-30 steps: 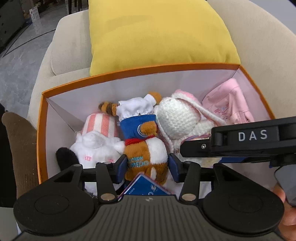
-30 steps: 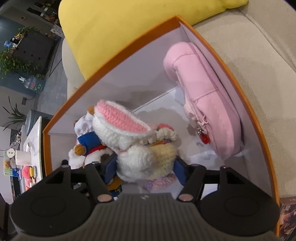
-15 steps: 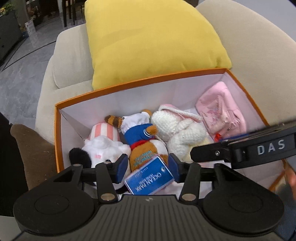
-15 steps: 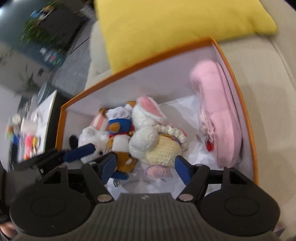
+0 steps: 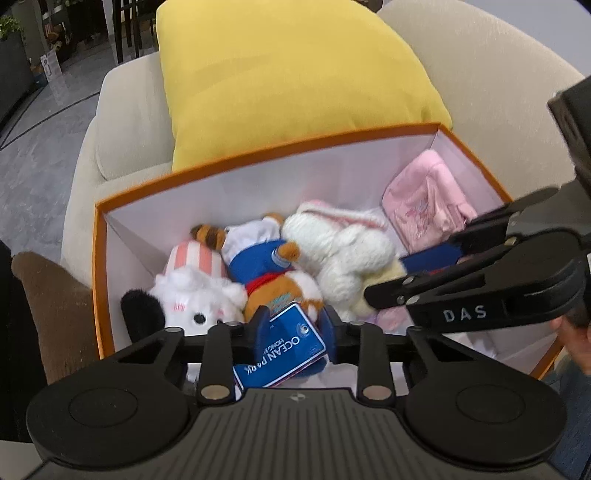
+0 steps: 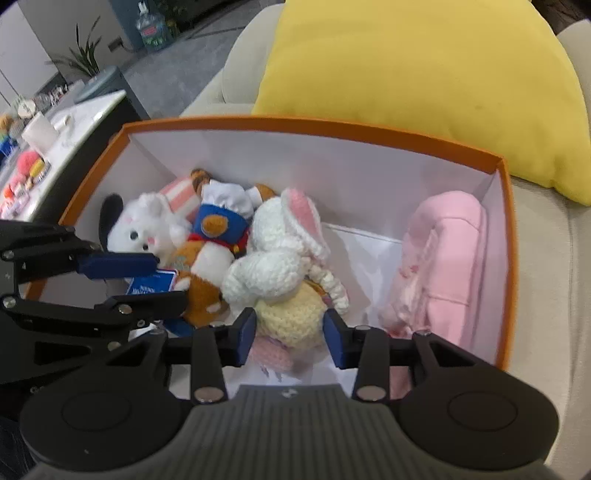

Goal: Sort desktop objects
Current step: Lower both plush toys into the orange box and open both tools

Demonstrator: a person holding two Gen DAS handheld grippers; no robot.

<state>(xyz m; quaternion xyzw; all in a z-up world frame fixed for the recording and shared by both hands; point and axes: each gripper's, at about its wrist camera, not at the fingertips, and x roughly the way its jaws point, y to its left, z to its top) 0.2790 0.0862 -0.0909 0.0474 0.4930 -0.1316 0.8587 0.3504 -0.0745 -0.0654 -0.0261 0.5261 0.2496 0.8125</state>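
Left hand-held gripper (image 5: 291,328) narrowing around the blue tag (image 5: 282,349); contact unclear, right one's too.

— What sort of place is this?

— A home living room, by the look of it. The landmark is the beige sofa (image 5: 491,92), and a big yellow cushion (image 5: 291,85) leans against its back.

— Anything else domestic?

— An orange box (image 6: 314,127) of soft toys sits on the sofa seat, just in front of the cushion. Beyond the sofa's arm there is grey stone-patterned floor (image 5: 33,147), and farther off dark chair legs (image 5: 122,33). To the other side of the sofa stands a white-topped table (image 6: 74,125) with small colourful things on it, and past that a potted plant (image 6: 83,59) by the wall.
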